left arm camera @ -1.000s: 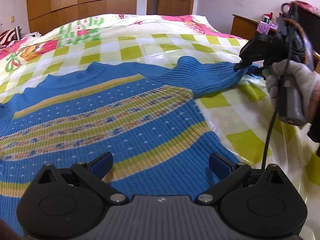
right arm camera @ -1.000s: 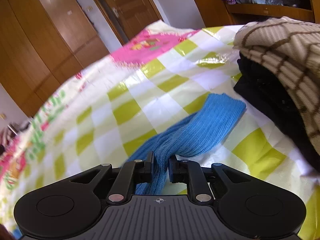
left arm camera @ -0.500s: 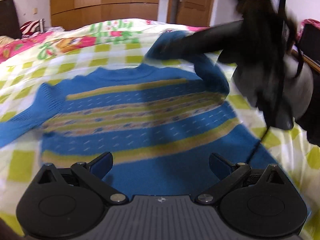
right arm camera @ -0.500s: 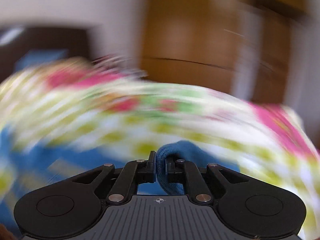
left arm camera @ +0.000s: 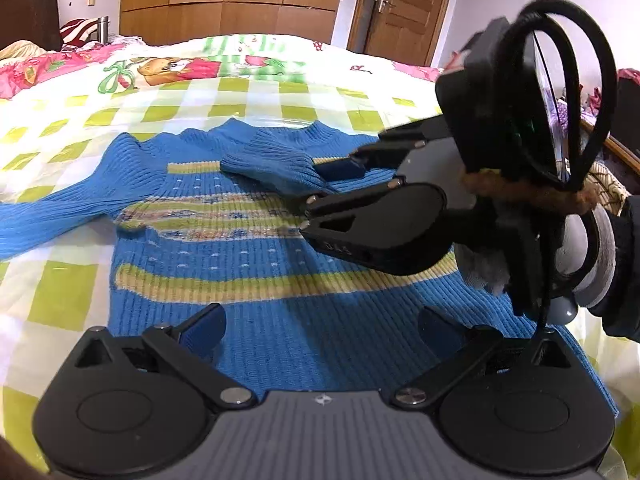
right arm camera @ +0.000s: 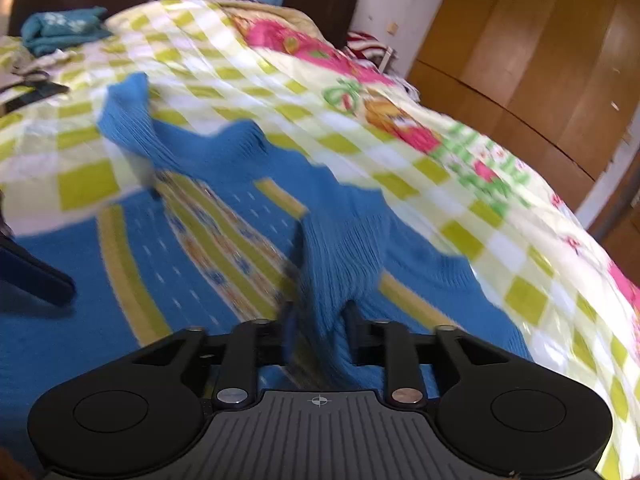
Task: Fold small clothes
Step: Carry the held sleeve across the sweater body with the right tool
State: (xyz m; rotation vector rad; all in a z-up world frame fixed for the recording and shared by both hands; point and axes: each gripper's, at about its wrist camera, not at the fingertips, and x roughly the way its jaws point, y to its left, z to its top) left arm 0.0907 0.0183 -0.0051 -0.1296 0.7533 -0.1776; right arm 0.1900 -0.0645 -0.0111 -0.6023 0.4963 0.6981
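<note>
Right claw (left arm camera: 320,184) stands part-open, jaws having just been opening, with the blue sleeve (left arm camera: 276,164) lying loose between them, folded across the chest of the blue striped sweater (left arm camera: 256,248). Left claw (left arm camera: 320,328) hangs wide and empty above the sweater's hem. Sweater lies flat on the checked bed (left arm camera: 60,280); its other sleeve (left arm camera: 60,216) is spread out sideways.

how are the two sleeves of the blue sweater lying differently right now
The right sleeve is folded inward across the sweater's chest; the left sleeve lies stretched out flat on the checked bedspread. The right sleeve sits between the right gripper's just-opening jaws; nothing touches the left sleeve. Both are blue ribbed knit.
</note>
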